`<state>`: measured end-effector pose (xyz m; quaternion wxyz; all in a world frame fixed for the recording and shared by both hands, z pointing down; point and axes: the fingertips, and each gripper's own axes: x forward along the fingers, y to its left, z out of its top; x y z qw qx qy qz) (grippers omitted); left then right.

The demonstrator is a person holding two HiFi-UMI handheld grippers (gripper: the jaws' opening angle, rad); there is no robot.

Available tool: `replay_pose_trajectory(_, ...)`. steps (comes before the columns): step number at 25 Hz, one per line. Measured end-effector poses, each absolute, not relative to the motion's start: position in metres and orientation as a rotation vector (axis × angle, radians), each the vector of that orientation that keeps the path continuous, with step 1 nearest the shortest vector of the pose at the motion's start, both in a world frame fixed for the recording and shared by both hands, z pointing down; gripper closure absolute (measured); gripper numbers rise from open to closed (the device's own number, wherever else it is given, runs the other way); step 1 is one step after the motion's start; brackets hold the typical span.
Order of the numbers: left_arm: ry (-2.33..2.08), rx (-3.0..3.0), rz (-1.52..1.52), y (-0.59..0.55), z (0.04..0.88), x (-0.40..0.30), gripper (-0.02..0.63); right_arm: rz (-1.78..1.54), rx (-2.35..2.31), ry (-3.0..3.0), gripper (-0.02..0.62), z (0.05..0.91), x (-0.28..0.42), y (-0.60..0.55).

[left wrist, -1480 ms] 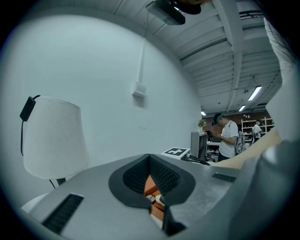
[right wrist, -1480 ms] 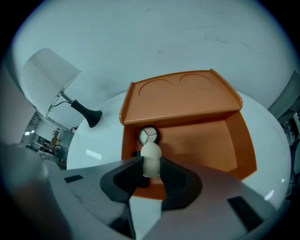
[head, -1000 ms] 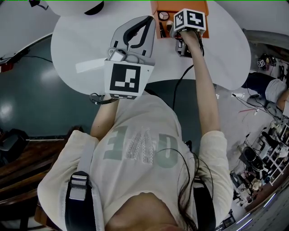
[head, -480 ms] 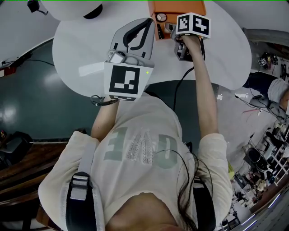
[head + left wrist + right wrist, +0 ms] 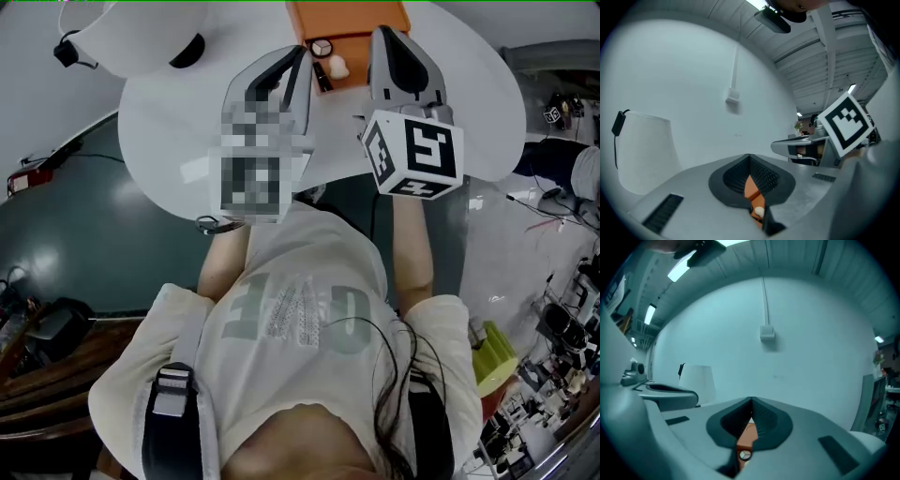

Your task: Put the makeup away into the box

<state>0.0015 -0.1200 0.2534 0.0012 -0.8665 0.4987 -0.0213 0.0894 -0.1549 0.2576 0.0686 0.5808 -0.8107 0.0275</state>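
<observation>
**Room and surroundings**

A round white table (image 5: 159,112) stood on a glossy dark teal floor (image 5: 84,234). The plain white wall (image 5: 811,333) behind carried a small grey box (image 5: 767,333) on a vertical conduit. Lit strip lights (image 5: 679,269) were set in the ribbed ceiling. Dark brown wooden furniture (image 5: 47,361) was at lower left, and a cluttered workbench (image 5: 562,328) at right.

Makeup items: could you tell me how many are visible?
3, all in the orange box: round compact, pale sponge, dark stick at its left wall; more may be hidden.

My right gripper (image 5: 751,400) has just closed its grey jaws on nothing; below them I see an orange rectangular box (image 5: 749,434) and a small round white-faced case (image 5: 744,455).
</observation>
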Motion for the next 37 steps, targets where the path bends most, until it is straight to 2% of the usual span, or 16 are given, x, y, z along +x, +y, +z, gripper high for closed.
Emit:
replay_pose_trajectory(5, 1.553, -2.698, -0.014, -0.119, 0.235, 0.011, 0.6, -0.078, 1.894, -2.425, 0.591, 0.232, 0.109, -0.113)
replay_pose_trajectory(37, 1.449, -2.699, 0.035, -0.104, 0.215, 0.041, 0.6, 0.011, 2.015, -2.371, 0.591, 0.245, 0.135, -0.079)
